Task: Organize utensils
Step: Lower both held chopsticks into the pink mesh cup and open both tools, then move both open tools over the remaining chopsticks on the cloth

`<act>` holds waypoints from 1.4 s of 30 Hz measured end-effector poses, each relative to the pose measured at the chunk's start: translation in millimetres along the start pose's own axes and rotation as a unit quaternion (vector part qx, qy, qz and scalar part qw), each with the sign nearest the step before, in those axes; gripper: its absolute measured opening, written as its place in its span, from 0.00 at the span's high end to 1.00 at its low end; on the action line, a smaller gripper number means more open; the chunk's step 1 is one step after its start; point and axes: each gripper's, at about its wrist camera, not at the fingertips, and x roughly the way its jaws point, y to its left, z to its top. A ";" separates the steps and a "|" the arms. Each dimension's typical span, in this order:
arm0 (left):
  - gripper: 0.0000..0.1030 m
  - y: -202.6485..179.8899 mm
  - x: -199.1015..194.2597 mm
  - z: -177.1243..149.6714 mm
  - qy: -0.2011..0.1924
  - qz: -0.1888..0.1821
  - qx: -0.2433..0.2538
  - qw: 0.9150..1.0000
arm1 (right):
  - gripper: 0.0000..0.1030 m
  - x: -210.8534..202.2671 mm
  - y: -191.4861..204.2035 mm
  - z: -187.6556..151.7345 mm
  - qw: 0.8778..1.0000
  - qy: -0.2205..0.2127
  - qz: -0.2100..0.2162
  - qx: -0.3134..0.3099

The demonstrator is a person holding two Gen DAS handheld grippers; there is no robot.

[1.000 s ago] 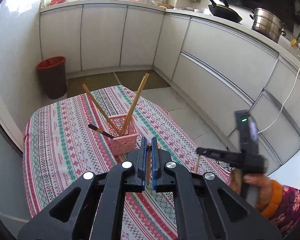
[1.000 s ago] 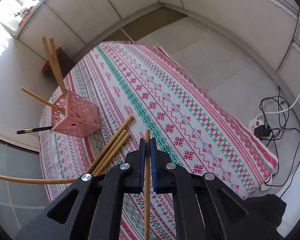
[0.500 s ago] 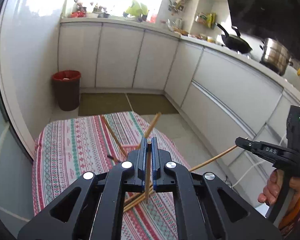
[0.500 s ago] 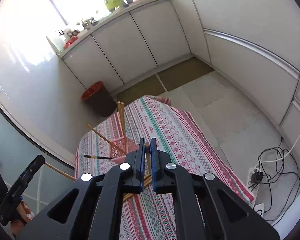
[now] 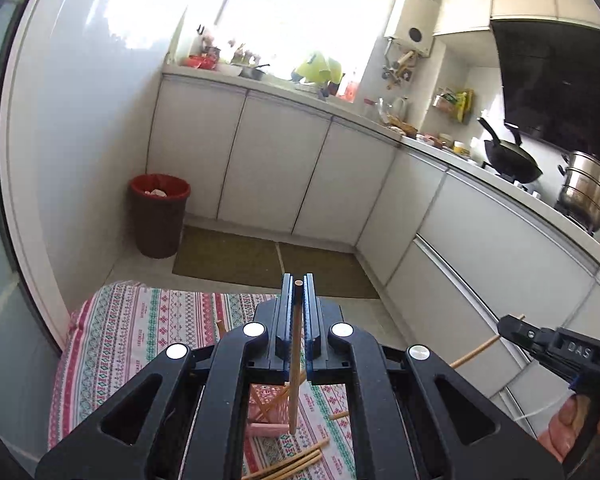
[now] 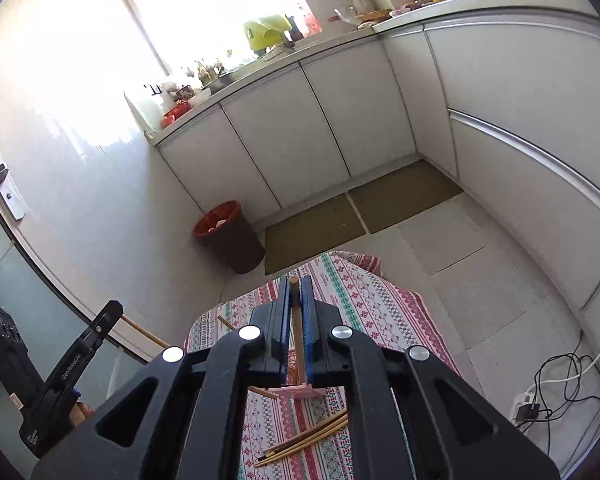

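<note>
A pink holder point(image 5: 266, 416) stands on the desk point(image 5: 140, 328), which wears a striped patterned cloth, and it shows only through the gaps in each hand-held gripper's frame; wooden chopsticks lean out of it, one tip point(image 5: 220, 326) poking up at its far left. Near it on the cloth lies a loose bundle of chopsticks point(image 6: 304, 438), side by side and not in the holder. The left hand-held gripper point(image 5: 299, 300) is narrowed to a chopstick's width and clamps one chopstick point(image 5: 295, 360) upright, its lower end hanging just above or at the holder; which, I cannot tell. The right hand-held gripper point(image 6: 296, 300) is likewise nearly closed on another chopstick point(image 6: 299, 344), its lower end over the holder point(image 6: 296, 391). Each tool appears at the edge of the other's view, well apart, with a chopstick crossing its fingers. On the floor at the far left stands a red-rimmed bin point(image 5: 159, 216) holding scraps.
</note>
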 end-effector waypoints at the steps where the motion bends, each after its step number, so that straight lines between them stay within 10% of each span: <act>1: 0.97 1.3 8.2 -1.1 0.002 0.007 -0.001 1.000 | 0.95 4.9 0.9 -0.5 1.000 0.003 0.000 -0.002; 10: 0.94 19.6 45.6 -15.0 0.041 0.036 -0.006 0.998 | 0.95 32.2 17.2 -2.7 1.000 0.014 0.006 -0.021; 14: 0.55 29.8 44.0 -17.7 0.049 0.039 -0.019 0.998 | 0.95 42.5 26.0 -4.3 0.999 0.022 0.008 -0.029; 35: 0.38 70.4 2.7 -20.6 0.039 0.074 -0.058 0.995 | 0.90 114.9 70.4 -47.2 0.993 0.033 -0.023 -0.107; 42: 0.31 54.4 6.5 -29.3 0.055 0.066 -0.025 0.996 | 0.68 108.0 75.0 -54.1 0.990 0.036 -0.048 -0.127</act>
